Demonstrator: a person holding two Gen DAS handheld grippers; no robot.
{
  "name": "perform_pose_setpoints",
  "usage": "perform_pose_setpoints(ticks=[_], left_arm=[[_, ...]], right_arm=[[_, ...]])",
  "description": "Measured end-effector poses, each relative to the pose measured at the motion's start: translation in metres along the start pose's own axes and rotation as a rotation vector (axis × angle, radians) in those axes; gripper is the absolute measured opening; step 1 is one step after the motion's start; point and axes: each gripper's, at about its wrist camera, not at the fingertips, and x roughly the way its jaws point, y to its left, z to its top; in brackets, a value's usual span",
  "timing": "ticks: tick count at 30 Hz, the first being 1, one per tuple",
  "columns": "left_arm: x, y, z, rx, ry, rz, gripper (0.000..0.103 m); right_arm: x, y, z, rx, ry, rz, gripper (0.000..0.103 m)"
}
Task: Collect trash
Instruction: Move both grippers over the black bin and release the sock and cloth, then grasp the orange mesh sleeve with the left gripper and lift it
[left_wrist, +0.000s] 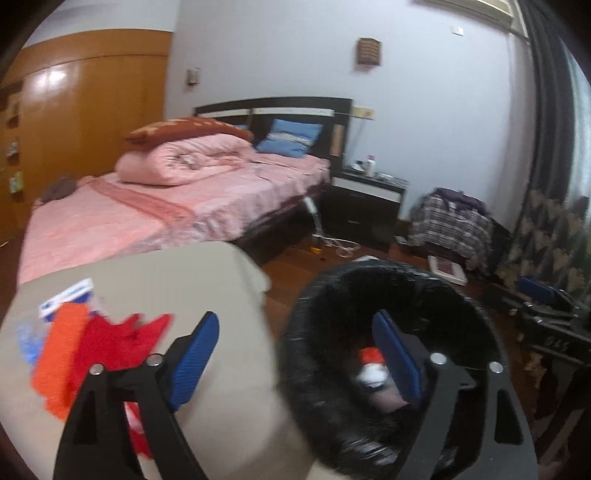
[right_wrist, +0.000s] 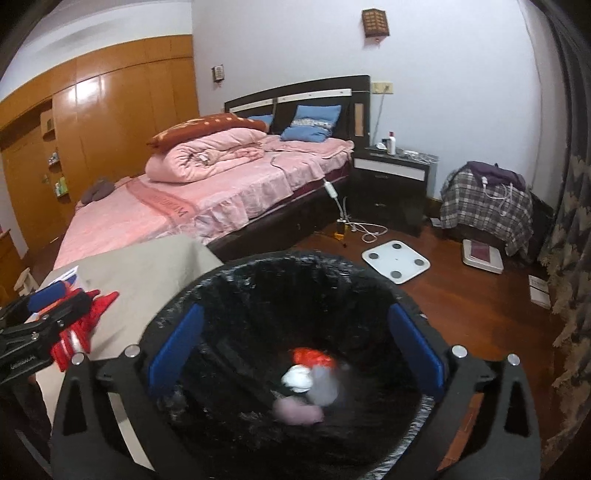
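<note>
A bin with a black liner (right_wrist: 295, 258) stands beside a beige table (right_wrist: 147, 266). In it lie a red wrapper (right_wrist: 310, 356), a white crumpled tissue (right_wrist: 297, 380) and a pinkish piece (right_wrist: 295, 411). My right gripper (right_wrist: 295, 314) hangs open over the bin's mouth with nothing between its blue pads. My left gripper (left_wrist: 295, 332) is open too, one finger over the table (left_wrist: 166, 277) and the other over the bin (left_wrist: 388, 269). Red wrappers (left_wrist: 122, 332), an orange one (left_wrist: 62, 350) and a blue-white packet (left_wrist: 66, 299) lie on the table to its left.
A bed with pink bedding (right_wrist: 221, 192) fills the back left, with a dark nightstand (right_wrist: 395, 177) beside it. A white scale (right_wrist: 395, 260), cables (right_wrist: 365, 229) and a plaid-covered pile (right_wrist: 487, 203) sit on the wooden floor. A patterned curtain (right_wrist: 569, 258) hangs at the right.
</note>
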Motion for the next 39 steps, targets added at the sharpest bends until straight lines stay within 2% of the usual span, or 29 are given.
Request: perform_pose_setpoints(ticks=[9,15,20,25,36,39], left_arm=[[-0.048,0.093,-0.027,-0.079,-0.012,0.276,0.086],[-0.058,0.145,-0.042,-0.127,0.009,0.397,0.083],[-0.051,0.175,-0.046,-0.159,0.023,0.435,0.074],[-0.038,0.201,-0.05,-0.186,0.046,0.462,0.071],[0.007,0.216,-0.064,-0.193,0.138,0.433,0.071],[0.011,0.217,-0.068,-0.202,0.153,0.417,0.055]], right_arm=[[0.002,0.069,0.0,-0.067,0.021,0.105,0.098],[0.012,0.125,0.002,-0.126,0.022,0.198,0.098],[0.022,0.162,0.009,-0.154,0.029,0.252,0.098],[0.034,0.189,0.01,-0.174,0.039,0.285,0.098],[0.059,0.22,0.002,-0.204,0.085,0.302,0.098],[0.064,0.223,0.0,-0.21,0.093,0.302,0.098]])
